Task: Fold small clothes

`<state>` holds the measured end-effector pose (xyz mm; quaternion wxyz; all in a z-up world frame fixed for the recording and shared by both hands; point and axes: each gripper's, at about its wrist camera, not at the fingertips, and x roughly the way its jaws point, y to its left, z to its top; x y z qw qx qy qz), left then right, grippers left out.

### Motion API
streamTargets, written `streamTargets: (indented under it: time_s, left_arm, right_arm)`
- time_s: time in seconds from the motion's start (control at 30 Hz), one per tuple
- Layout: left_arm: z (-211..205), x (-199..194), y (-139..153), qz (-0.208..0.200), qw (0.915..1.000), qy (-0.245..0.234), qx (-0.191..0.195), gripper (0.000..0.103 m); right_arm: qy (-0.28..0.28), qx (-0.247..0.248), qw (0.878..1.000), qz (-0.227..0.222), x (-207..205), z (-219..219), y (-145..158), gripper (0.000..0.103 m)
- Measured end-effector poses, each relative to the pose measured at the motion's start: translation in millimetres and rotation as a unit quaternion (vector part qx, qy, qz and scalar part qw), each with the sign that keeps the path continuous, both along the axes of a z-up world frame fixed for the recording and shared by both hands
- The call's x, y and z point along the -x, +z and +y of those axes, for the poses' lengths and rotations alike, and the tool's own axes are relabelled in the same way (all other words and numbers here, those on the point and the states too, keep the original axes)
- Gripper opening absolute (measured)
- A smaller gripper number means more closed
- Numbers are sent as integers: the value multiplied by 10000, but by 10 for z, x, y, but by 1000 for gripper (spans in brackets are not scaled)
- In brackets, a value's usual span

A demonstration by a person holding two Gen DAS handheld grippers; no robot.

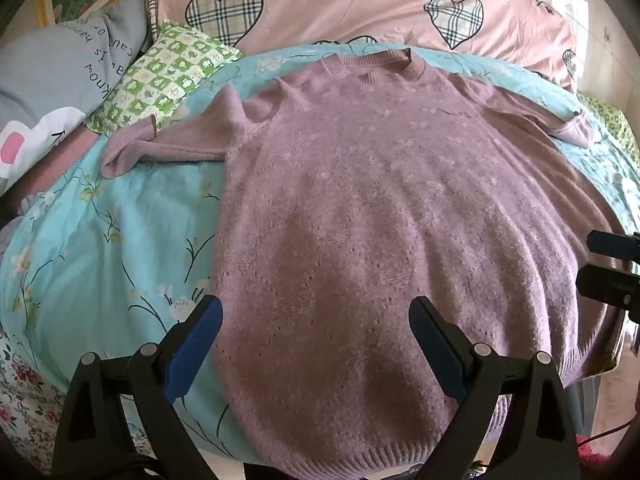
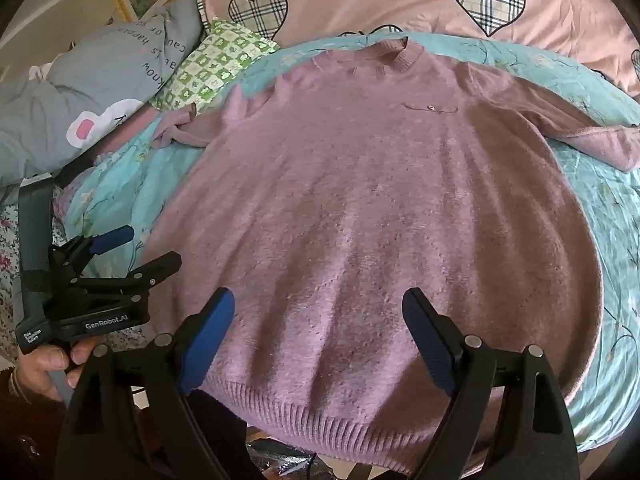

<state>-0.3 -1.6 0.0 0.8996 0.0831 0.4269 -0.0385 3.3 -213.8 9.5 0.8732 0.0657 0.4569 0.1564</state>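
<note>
A mauve knit sweater (image 1: pixel 360 184) lies flat, front up, on a turquoise floral bedsheet (image 1: pixel 120 220), collar far, ribbed hem near. Its left sleeve (image 1: pixel 160 146) is bunched beside the body; its right sleeve (image 1: pixel 560 128) lies out to the right. It also shows in the right wrist view (image 2: pixel 380 208). My left gripper (image 1: pixel 316 320) is open and empty above the hem's left part. My right gripper (image 2: pixel 320 312) is open and empty above the hem's middle. The left gripper also shows in the right wrist view (image 2: pixel 148 248), and the right gripper's fingers (image 1: pixel 608 264) show at the left wrist view's right edge.
A pink quilt with plaid hearts (image 1: pixel 340 4) lies behind the sweater. A green checked pillow (image 1: pixel 164 76) and a grey printed pillow (image 1: pixel 60 76) sit at the far left. The bed's near edge (image 2: pixel 600 432) runs just under the hem.
</note>
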Motion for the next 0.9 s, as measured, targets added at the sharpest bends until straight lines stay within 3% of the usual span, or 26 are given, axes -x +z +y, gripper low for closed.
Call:
streamTargets:
  time_s: [0.9]
  left_arm:
    - [-7, 14, -9, -11, 10000, 6, 73, 95]
  right_arm:
    - [127, -114, 9998, 60, -7, 18, 7, 86]
